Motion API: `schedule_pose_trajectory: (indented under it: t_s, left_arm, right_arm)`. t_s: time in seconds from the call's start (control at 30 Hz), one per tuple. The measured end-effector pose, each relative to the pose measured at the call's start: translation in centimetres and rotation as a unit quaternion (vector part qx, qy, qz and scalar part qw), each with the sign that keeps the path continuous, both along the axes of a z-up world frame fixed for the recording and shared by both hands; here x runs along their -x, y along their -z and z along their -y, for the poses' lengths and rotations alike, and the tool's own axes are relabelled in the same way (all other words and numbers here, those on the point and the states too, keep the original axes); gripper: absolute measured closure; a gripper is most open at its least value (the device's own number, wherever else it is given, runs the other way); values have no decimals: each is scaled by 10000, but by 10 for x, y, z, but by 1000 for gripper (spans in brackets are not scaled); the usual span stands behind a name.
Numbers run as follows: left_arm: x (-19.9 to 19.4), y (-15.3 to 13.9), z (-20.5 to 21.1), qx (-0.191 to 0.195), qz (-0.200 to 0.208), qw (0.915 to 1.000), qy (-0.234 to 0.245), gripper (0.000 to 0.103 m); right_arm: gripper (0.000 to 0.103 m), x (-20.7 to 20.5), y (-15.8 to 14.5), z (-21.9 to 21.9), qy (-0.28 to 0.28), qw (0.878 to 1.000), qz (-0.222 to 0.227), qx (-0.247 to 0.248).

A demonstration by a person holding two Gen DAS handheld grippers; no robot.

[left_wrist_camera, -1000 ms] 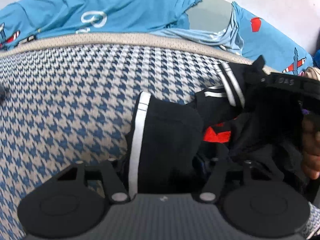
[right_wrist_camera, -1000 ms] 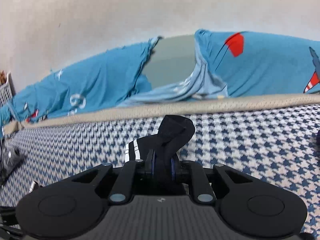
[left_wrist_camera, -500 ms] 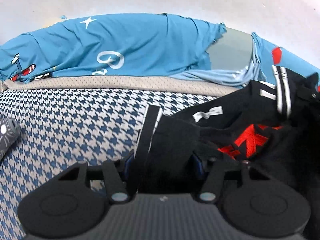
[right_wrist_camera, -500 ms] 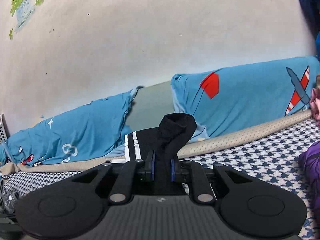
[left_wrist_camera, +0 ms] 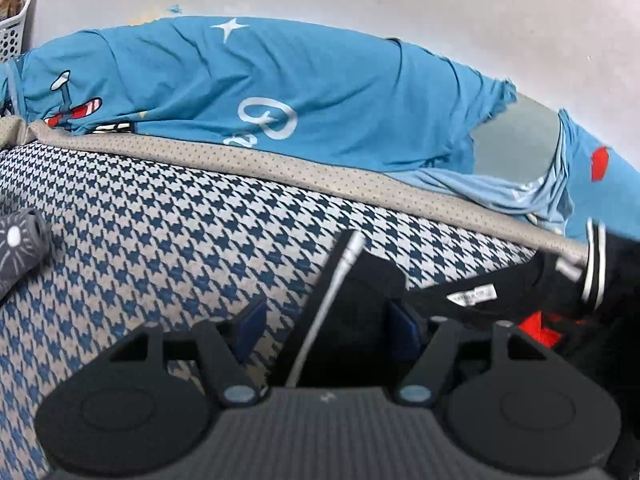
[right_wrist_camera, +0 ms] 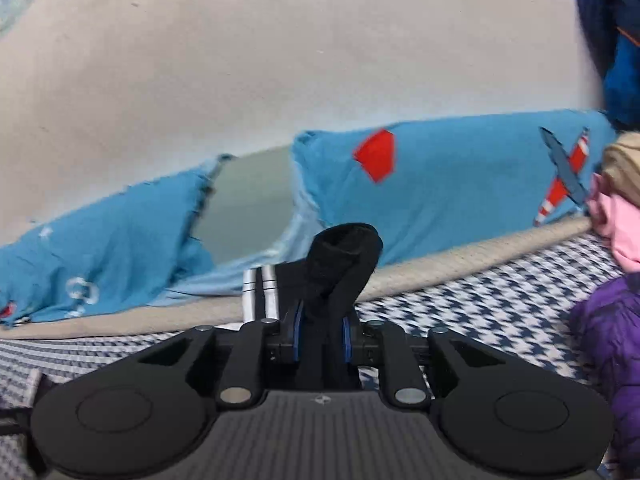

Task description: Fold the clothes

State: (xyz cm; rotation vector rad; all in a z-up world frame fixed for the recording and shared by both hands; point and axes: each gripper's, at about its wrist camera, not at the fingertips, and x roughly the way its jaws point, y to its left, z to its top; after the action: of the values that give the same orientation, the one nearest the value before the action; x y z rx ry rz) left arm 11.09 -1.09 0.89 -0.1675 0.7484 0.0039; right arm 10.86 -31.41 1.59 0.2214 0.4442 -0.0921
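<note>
Hanging garment: a black garment (left_wrist_camera: 356, 312) with white stripes, strung between both grippers above the houndstooth bed cover (left_wrist_camera: 160, 248).
Left gripper (left_wrist_camera: 328, 326): jaws opening, wide apart; the cloth touches the right pad only, clear of the left.
Right gripper (right_wrist_camera: 320, 332): jaws opening, narrow gap, blue pads against a bunched fold.
Basket: white basket (left_wrist_camera: 16, 28) at far left, contents unclear.
Pose: both angled downward.

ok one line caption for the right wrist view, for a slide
Right claw, opening, around a bunched black garment above the houndstooth bed.
</note>
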Motion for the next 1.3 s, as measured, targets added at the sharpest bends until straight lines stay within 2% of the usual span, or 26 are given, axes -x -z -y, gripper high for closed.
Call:
schedule_pose_trajectory:
  t_s: [0.03,0.1,0.2,0.27,0.47,0.8,0.97,1.07,1.3]
  left_arm:
    - [1,-1,-2,6,0,10000,-8,31]
    - [3,-3,-8,76,-25,10000,-16,30]
    - [7,-3,-18,239,-118,9996,-11,26]
    - [10,-2,-24,297,-179,9994,-40,23]
    - [19,3,-41,404,-376,9985,-37,23]
    - [34,-2,-52,436,-340,9981,263,19]
    - [42,5,-54,206,-531,9970,517,19]
    - [43,18,-54,-50,-796,9954,522,19]
    - [37,35,-56,-100,-1055,9935,416,19]
  right_arm:
    - [74,-1,2,2,112,9999,-76,9]
    - [73,1,2,7,253,9997,-47,-8]
    - [73,6,-3,5,136,9999,59,-13]
    - [73,10,-5,-1,-107,9999,118,-43]
    - [72,16,-3,-35,-1126,9935,-41,-136]
    - [63,28,3,-71,-2283,9699,-463,-701]
    - [53,34,2,-82,-2789,9539,-591,-941]
    - [51,37,4,-95,-3077,9456,-705,-789]
    - [45,44,15,-129,-3711,9236,-944,-171]
